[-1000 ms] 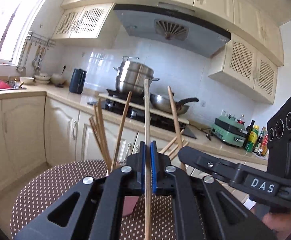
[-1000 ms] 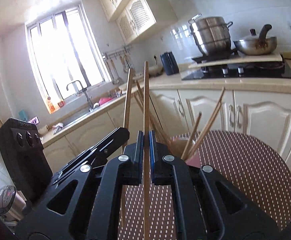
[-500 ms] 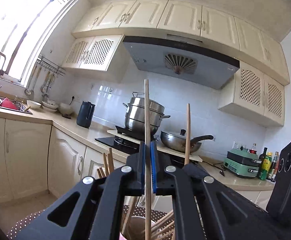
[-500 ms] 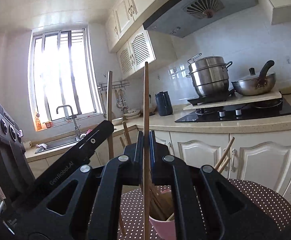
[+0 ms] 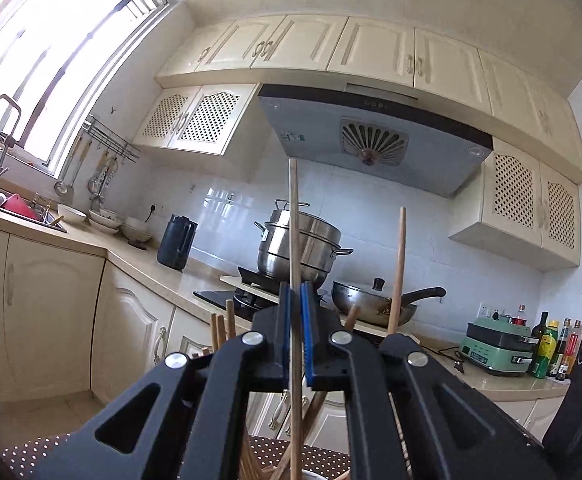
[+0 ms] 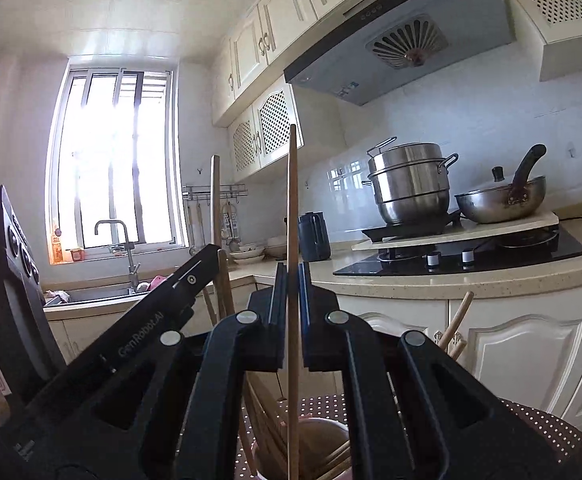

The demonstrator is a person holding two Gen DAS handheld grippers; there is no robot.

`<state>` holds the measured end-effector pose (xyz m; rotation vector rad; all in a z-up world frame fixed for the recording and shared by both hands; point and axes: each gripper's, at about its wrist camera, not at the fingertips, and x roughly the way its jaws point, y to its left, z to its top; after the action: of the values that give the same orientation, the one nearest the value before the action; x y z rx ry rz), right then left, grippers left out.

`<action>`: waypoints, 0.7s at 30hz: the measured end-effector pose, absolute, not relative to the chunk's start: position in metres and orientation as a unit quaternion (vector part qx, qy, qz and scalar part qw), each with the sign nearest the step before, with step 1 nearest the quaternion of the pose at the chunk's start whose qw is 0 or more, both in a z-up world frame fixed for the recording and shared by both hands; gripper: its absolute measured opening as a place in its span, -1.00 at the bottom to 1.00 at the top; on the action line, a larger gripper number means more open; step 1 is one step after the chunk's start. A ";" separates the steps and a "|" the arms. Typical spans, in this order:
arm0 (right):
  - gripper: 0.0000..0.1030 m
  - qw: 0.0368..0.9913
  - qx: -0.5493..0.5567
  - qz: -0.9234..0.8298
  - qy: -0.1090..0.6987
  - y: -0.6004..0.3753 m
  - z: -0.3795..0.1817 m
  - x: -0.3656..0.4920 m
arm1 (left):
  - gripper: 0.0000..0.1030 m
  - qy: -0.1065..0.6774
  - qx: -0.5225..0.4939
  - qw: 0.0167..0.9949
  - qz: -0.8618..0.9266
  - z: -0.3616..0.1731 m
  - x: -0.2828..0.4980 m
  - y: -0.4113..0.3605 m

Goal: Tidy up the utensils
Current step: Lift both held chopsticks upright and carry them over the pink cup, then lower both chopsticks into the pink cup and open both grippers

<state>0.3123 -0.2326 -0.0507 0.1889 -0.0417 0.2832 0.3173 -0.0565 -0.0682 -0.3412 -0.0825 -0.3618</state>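
Note:
My left gripper is shut on a wooden chopstick that stands upright between its blue pads. My right gripper is shut on another upright wooden chopstick. Both grippers are held close together above a pink cup that holds several chopsticks leaning outward. The right gripper's chopstick also shows in the left wrist view, and the left gripper's chopstick shows in the right wrist view. The cup stands on a round table with a brown dotted cloth.
Behind the table runs a kitchen counter with a hob, a steel steamer pot, a wok and a dark kettle. A sink lies under the window. Bottles stand at the right.
Both grippers have tilted upward with their chopsticks, so the views now show more wall and ceiling and less of the table. The cup with chopsticks sits lower in both views.

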 end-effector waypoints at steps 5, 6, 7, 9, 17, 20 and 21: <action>-0.89 0.985 0.093 0.148 -0.014 -0.239 -0.061 0.315 | -0.90 -0.036 -0.158 0.972 -0.171 -0.078 0.323 -0.064; -0.89 0.985 0.092 0.149 -0.015 -0.239 -0.063 0.314 | -0.90 -0.037 -0.156 0.973 -0.169 -0.080 0.323 -0.064; -0.89 0.984 0.092 0.152 -0.015 -0.240 -0.065 0.313 | -0.90 -0.038 -0.155 0.973 -0.166 -0.081 0.322 -0.064; -0.88 0.984 0.092 0.152 -0.013 -0.240 -0.068 0.314 | -0.90 -0.034 -0.154 0.974 -0.166 -0.085 0.324 -0.064; -0.88 0.983 0.100 0.152 0.004 -0.240 -0.078 0.310 | -0.89 -0.002 -0.139 0.975 -0.175 -0.092 0.328 -0.065; -0.88 0.983 0.102 0.152 0.007 -0.241 -0.079 0.305 | -0.89 0.007 -0.127 0.975 -0.182 -0.094 0.323 -0.065; -0.88 0.983 0.103 0.152 0.007 -0.242 -0.079 0.303 | -0.89 0.008 -0.122 0.976 -0.181 -0.095 0.320 -0.066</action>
<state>0.3034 -0.2417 -0.0789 0.2066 0.0149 0.3063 0.3203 -0.0659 -0.0946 -0.2467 0.0168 -0.3654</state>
